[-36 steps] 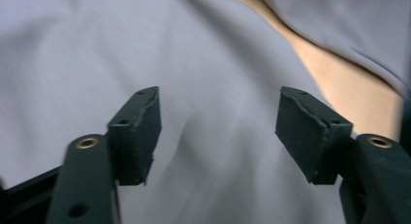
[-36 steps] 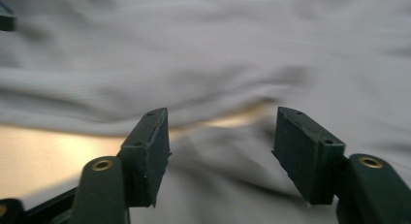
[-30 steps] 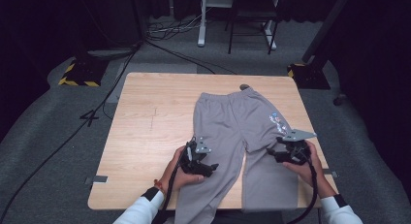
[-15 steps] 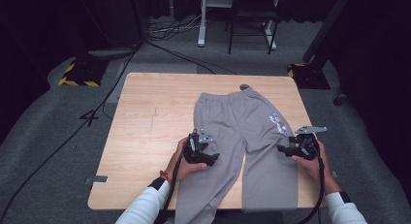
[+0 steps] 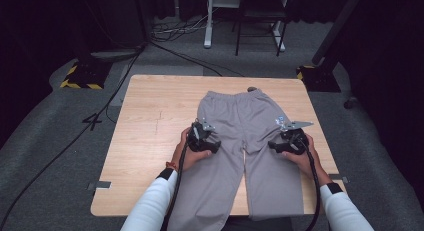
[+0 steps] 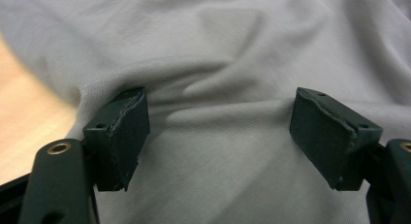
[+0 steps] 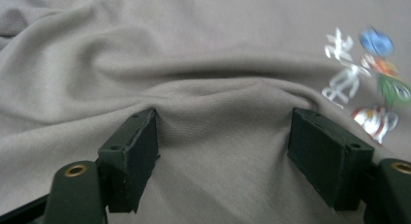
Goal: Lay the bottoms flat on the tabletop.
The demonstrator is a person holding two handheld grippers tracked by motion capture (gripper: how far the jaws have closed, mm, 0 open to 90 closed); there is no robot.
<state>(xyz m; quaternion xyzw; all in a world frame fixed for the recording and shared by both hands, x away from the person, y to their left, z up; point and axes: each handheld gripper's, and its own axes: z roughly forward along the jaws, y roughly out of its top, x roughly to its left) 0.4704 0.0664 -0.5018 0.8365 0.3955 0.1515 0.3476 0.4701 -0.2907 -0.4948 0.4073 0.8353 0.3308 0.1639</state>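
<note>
Pressing down on a pair of grey knit jogging trousers (image 5: 240, 136), both hand-held black two-jaw grippers have their jaws spread wide with no cloth pinched between them. The trousers lie flat on the light wooden table (image 5: 150, 126), waistband at the far side and the two legs running back toward the person, the cuffs reaching the near edge.

The left gripper (image 5: 202, 139) sits on the outer edge of the trousers' left leg, just below the hip, held by the person's left hand (image 5: 187, 155) in a white sleeve. In the left gripper view its jaws stand far apart, and the tips of the pads (image 6: 123, 136) touch the grey fabric, which bunches into a soft ridge just beyond them; a strip of bare table shows past the trousers' edge on the left of that view.

The right gripper (image 5: 290, 141) rests on the outer edge of the trousers' right leg, at about the same height as the left one, held by the right hand (image 5: 302, 156). Its jaws are equally wide, pad tips (image 7: 133, 156) pressed into the cloth with a fold raised across the gap ahead of them. A small colourful printed emblem (image 7: 363, 83) on the trousers lies just beyond the right-hand jaw in that view.
</note>
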